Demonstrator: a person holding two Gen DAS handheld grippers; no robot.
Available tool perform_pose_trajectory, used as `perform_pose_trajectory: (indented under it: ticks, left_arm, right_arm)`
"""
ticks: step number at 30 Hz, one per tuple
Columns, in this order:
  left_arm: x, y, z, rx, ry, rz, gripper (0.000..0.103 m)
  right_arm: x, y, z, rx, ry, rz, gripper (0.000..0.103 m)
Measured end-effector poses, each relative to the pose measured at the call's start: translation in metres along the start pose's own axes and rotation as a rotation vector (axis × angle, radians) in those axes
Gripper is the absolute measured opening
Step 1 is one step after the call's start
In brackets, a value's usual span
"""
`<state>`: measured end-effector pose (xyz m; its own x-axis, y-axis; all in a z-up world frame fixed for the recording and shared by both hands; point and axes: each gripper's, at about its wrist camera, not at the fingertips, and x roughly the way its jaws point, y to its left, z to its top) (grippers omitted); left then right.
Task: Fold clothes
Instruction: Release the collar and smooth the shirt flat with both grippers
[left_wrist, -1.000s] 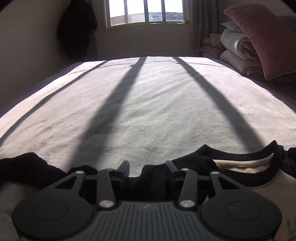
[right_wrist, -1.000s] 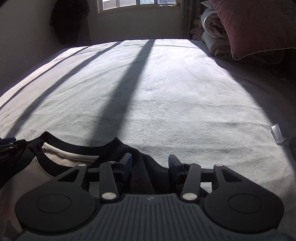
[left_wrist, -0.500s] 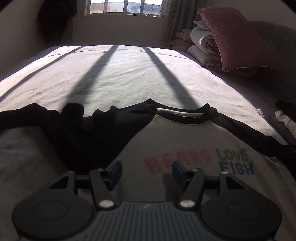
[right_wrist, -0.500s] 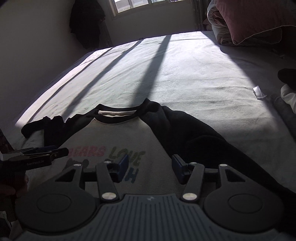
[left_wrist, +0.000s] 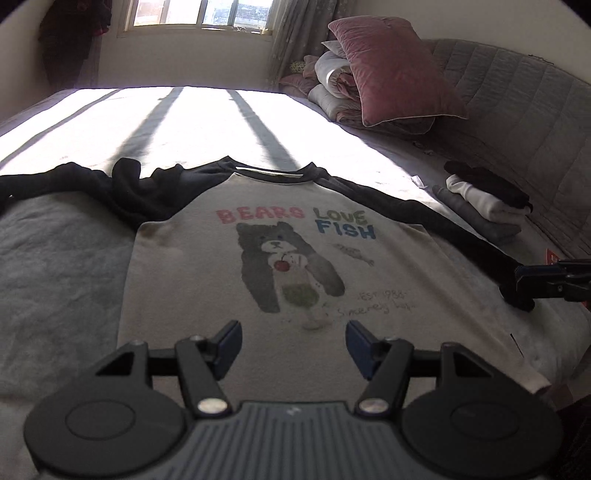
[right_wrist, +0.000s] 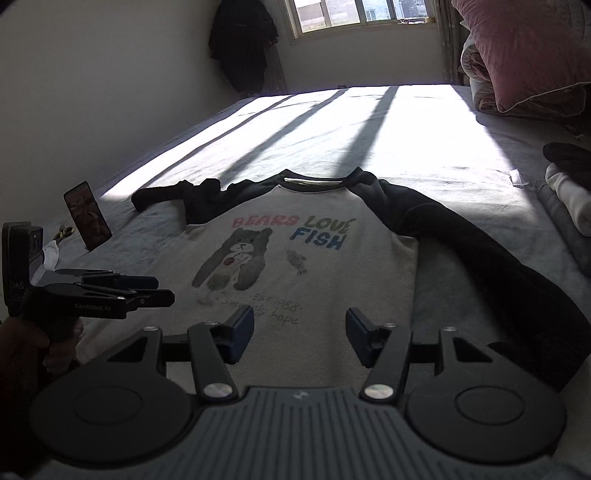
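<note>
Bed (left_wrist: 258, 122) fills both views, covered in a pale, short-pile fleecy blanket; bright sun across the upper centre, crossed by long dark bar shadows. Quilted grey headboard (left_wrist: 517, 110) curves along the right edge of the left wrist view.

Sweatshirt (left_wrist: 295, 266) lies flat, front up, in the middle of each frame, collar toward the window. Cream matte body, black raglan sleeves, thin black neckband. Print: "BEARS LOVE FISH" in blocky pink, green and blue letters, a grey bear below, a small fish beside it, fine script lower down. Sleeve toward frame left (left_wrist: 74, 181) is bunched and rumpled; sleeve toward frame right (right_wrist: 480, 251) runs out long and smooth, diagonal, to the lower right.

Plum velvet pillow (left_wrist: 391, 70), plump and square, leans on rolled quilts at upper right. Folded clothes stack (left_wrist: 487, 206), black over white over grey, sits at right, apart from the sweatshirt.

Left tongs (left_wrist: 293, 343): black linkage arms, blue pads, spread wide, nothing between them, poised over the lower chest of the print. Right tongs (right_wrist: 301, 336): same build, spread wide, nothing held, over the hem area.

Phone (right_wrist: 87, 216), a dark slab, stands propped at left, beside the bunched sleeve.
</note>
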<state>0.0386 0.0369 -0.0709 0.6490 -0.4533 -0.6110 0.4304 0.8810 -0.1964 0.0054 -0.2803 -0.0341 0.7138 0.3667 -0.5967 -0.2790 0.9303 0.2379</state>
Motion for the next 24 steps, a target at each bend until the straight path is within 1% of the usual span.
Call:
perform_pose_trajectory:
  ticks: [4, 9, 10, 14, 16, 20, 24]
  left_arm:
    - [-0.026, -0.015, -0.020, 0.109, -0.009, -0.035, 0.064]
    - [-0.050, -0.035, -0.049, 0.317, 0.001, -0.074, 0.064]
    - [-0.052, -0.037, -0.054, 0.346, 0.006, -0.075, 0.064]
    - [-0.050, -0.036, -0.068, 0.408, 0.038, -0.059, 0.064]
    - [-0.049, -0.036, -0.076, 0.438, 0.054, -0.051, 0.064]
    - [-0.044, -0.028, -0.084, 0.467, 0.075, -0.019, 0.064]
    - [-0.045, -0.024, -0.083, 0.482, 0.059, 0.013, 0.063]
  right_arm:
    - [-0.021, 0.016, -0.024, -0.021, 0.020, 0.036, 0.059]
    - [-0.037, 0.039, -0.058, -0.091, 0.089, 0.067, 0.059]
    - [-0.038, 0.042, -0.063, -0.102, 0.106, 0.068, 0.059]
    - [-0.036, 0.048, -0.080, -0.140, 0.169, 0.071, 0.059]
    - [-0.028, 0.047, -0.086, -0.150, 0.193, 0.047, 0.056]
    - [-0.009, 0.049, -0.092, -0.208, 0.201, -0.006, 0.055]
    - [0.009, 0.054, -0.093, -0.279, 0.192, -0.040, 0.049]
